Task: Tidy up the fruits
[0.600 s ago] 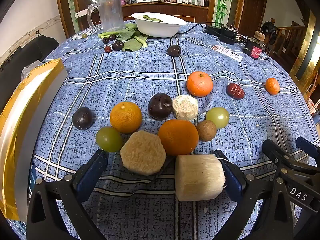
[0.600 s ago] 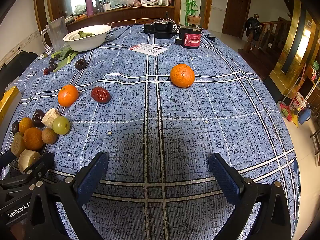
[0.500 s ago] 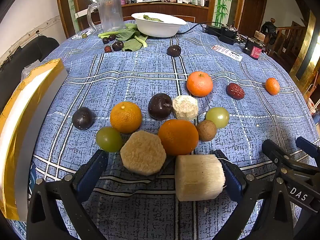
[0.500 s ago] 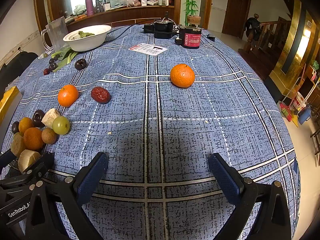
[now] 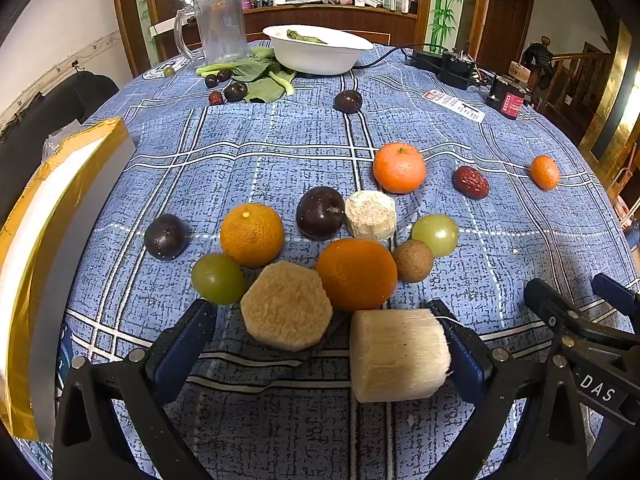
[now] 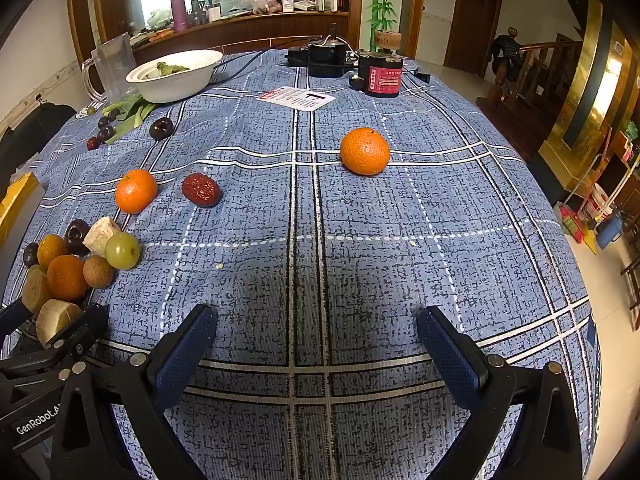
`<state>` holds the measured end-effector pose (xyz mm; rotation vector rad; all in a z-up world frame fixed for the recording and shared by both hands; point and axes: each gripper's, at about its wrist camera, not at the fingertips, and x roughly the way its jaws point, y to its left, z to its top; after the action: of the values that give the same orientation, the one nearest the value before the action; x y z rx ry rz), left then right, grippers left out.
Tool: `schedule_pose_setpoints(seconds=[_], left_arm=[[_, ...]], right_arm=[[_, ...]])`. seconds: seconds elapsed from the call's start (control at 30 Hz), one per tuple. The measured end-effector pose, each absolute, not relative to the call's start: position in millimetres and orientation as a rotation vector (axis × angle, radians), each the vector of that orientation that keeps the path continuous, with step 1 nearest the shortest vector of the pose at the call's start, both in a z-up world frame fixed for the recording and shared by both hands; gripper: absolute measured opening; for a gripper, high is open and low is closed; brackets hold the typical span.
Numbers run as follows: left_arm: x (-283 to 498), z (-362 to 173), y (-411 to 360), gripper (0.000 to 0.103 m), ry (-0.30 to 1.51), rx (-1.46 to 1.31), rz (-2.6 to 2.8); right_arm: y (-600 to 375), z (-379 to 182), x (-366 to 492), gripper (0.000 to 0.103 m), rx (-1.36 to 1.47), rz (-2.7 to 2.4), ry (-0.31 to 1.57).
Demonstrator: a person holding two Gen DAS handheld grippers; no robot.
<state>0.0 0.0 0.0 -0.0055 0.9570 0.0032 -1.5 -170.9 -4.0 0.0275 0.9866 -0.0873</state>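
Observation:
A cluster of fruit lies just ahead of my left gripper (image 5: 320,336): two oranges (image 5: 356,274), two green grapes (image 5: 218,278), dark plums (image 5: 320,212), a brown longan (image 5: 413,260) and pale sugarcane chunks (image 5: 286,310). One sugarcane cylinder (image 5: 396,354) lies between the wide-open jaws, beside the right finger. Further off lie a tangerine (image 5: 399,167) and a red date (image 5: 471,182). My right gripper (image 6: 316,332) stands open over bare cloth, well short of a lone orange (image 6: 365,151). The date (image 6: 201,189) and the tangerine (image 6: 136,191) lie to its left.
A white bowl (image 5: 320,54) with greens, a clear jug (image 5: 220,26), leafy greens and small dark fruits sit at the far side. A gold-edged box (image 5: 48,216) lines the left edge. A power strip and a red-labelled black device (image 6: 380,76) stand at the far right.

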Motion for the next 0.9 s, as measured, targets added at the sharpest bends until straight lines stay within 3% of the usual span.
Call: schedule_pose_setpoints(seconds=[0.8,0.9], left_arm=[[-14,3,3,0.102,1.023,0.059,-0.143],[-31,14,6,0.103,0.958,0.058,-0.158]], right_arm=[[-170,-2,0,0.102,0.064,-0.133,1.032],[-167,-1,2,0.102,0.065,-0.149,1.044]])
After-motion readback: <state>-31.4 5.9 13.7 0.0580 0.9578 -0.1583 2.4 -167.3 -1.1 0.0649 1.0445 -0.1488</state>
